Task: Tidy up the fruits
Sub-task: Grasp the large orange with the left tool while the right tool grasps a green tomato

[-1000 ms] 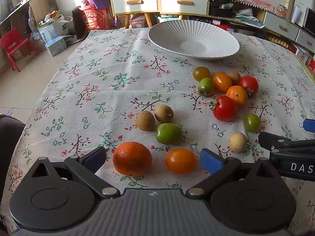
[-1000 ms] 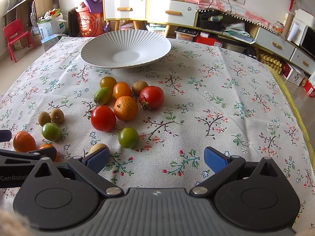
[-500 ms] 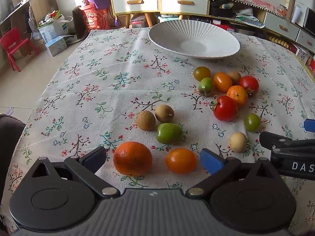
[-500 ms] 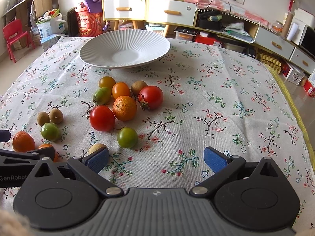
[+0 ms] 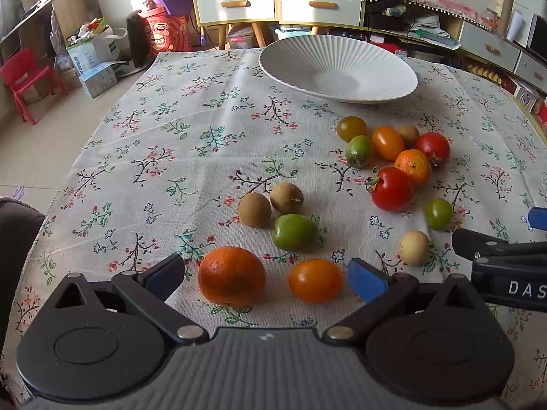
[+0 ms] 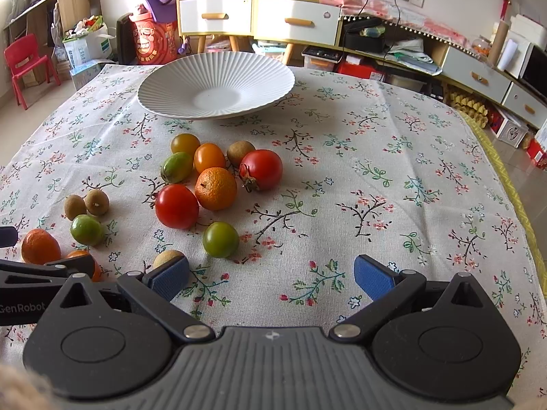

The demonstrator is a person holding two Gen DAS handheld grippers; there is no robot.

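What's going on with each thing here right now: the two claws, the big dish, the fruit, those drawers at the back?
Left gripper: open, holding nothing, an orange and a small orange tomato between its fingers.
Right gripper: open, holding nothing.
White plate: upright, nothing in it.
Fruits: all loose on the tablecloth.
Cabinet drawers: both shut.

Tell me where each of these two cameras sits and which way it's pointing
Left wrist: sits on the left gripper, facing across the floral tablecloth toward the ribbed white plate; its open blue-padded fingers show.
Right wrist: sits on the right gripper, further right, facing the same plate; its open fingers show.
Shared: plate, the red tomato, and each other's gripper at the frame edge.
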